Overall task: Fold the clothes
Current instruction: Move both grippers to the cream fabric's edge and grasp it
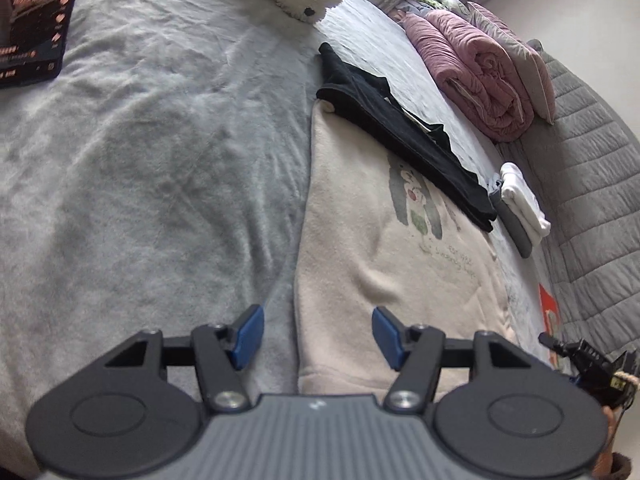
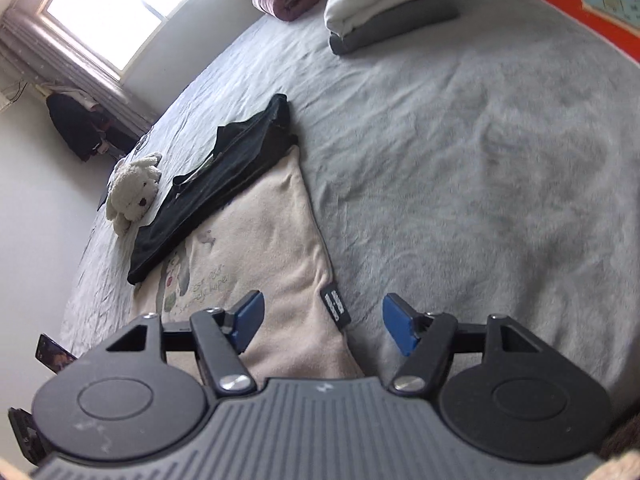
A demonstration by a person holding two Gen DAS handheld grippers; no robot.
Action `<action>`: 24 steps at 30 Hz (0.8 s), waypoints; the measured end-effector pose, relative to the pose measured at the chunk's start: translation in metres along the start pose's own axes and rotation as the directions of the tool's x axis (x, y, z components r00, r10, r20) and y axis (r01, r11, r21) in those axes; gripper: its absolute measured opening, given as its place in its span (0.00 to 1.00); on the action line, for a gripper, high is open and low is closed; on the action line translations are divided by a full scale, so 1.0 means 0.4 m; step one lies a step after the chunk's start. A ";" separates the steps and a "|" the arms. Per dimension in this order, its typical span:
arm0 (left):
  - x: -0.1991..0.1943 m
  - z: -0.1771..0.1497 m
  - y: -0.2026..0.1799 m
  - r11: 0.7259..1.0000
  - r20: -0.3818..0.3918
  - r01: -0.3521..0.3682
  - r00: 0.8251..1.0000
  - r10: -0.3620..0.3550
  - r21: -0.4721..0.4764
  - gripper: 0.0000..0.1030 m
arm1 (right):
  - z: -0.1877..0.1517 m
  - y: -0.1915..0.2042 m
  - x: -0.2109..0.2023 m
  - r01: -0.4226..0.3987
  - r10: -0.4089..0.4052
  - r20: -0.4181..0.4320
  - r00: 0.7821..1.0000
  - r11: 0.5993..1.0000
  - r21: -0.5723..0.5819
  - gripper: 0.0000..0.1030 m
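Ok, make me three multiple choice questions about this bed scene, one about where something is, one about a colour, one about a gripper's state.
1. Where does the black garment lie?
A. on the far end of the cream sweatshirt
B. under the pink quilt
C. on the floor

2. What colour are the gripper pads?
A. red
B. blue
C. green

3. How does the left gripper stand?
A. shut on the sweatshirt
B. shut, empty
C. open, holding nothing

Answers: 1 A, the black cloth overlaps the sweatshirt's far edge. 2 B, both pads are blue. 3 C, the jaws stand apart above the sweatshirt's side edge.
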State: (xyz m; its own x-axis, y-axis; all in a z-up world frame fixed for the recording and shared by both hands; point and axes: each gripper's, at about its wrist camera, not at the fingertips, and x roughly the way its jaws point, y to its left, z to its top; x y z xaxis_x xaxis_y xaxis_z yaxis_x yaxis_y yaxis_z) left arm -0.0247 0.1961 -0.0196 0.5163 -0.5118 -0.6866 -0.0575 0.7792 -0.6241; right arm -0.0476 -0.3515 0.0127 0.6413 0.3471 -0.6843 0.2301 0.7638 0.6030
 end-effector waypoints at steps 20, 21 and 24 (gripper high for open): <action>-0.003 -0.009 0.070 0.981 -0.080 0.145 0.985 -0.156 -0.126 0.55 | -0.021 -0.071 -0.009 -0.095 0.108 -0.128 0.986 0.990 0.104 0.67; 0.001 -0.009 0.068 0.982 -0.086 0.149 0.983 -0.160 -0.119 0.55 | -0.021 -0.069 -0.007 -0.094 0.106 -0.130 0.986 0.991 0.100 0.67; 0.009 -0.013 0.061 0.982 -0.099 0.158 0.981 -0.168 -0.101 0.53 | -0.024 -0.058 0.004 -0.086 0.095 -0.141 0.985 0.994 0.071 0.67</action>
State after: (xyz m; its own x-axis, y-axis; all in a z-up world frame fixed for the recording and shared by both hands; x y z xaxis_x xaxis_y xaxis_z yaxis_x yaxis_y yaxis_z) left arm -0.0288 0.2114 -0.0394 0.4316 -0.6687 -0.6054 -0.0611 0.6479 -0.7592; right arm -0.0589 -0.3632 -0.0064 0.5504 0.4916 -0.6748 0.2252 0.6909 0.6870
